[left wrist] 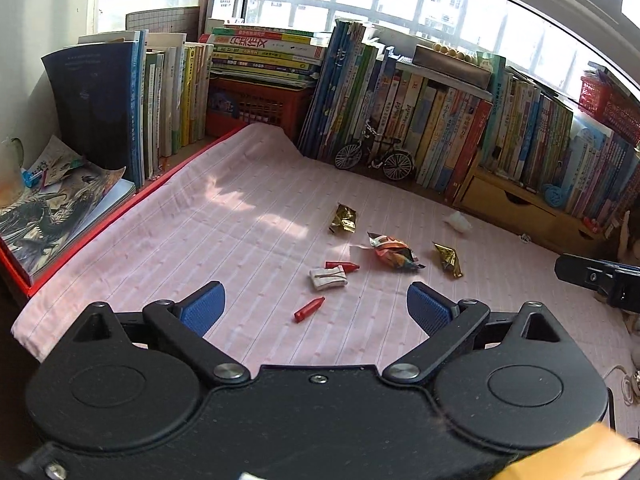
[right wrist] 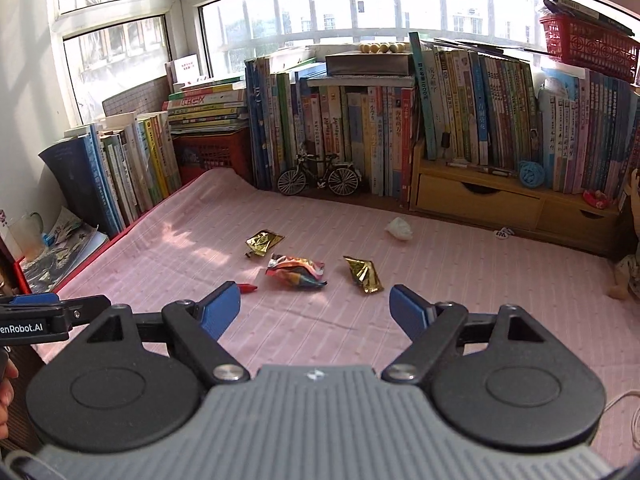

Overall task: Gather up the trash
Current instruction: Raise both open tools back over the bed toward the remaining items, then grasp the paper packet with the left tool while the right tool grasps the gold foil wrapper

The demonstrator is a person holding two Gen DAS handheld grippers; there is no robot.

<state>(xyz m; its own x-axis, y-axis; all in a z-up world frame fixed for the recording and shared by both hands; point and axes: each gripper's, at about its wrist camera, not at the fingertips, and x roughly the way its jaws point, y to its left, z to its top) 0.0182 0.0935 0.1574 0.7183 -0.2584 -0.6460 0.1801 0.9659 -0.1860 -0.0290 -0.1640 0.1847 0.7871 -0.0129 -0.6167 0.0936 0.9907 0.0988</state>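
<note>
Trash lies scattered on the pink cloth [left wrist: 224, 240]. In the left wrist view I see two gold wrappers [left wrist: 343, 220] [left wrist: 449, 259], a colourful snack bag [left wrist: 394, 256], a white folded wrapper [left wrist: 328, 278], two red pieces [left wrist: 310, 309] [left wrist: 343, 266] and a white crumpled tissue [left wrist: 458, 222]. My left gripper [left wrist: 316, 310] is open, hovering just short of the nearer red piece. In the right wrist view my right gripper [right wrist: 316, 312] is open, with the snack bag [right wrist: 297, 272], gold wrappers [right wrist: 264, 242] [right wrist: 364, 274] and tissue [right wrist: 399, 229] ahead of it.
Rows of upright books [right wrist: 360, 136] line the back and left. A model bicycle [right wrist: 319, 179] stands before them. A wooden drawer unit [right wrist: 516, 202] sits at back right, red crates [left wrist: 256, 106] [right wrist: 588, 46] behind. Magazines [left wrist: 52, 208] lie at left.
</note>
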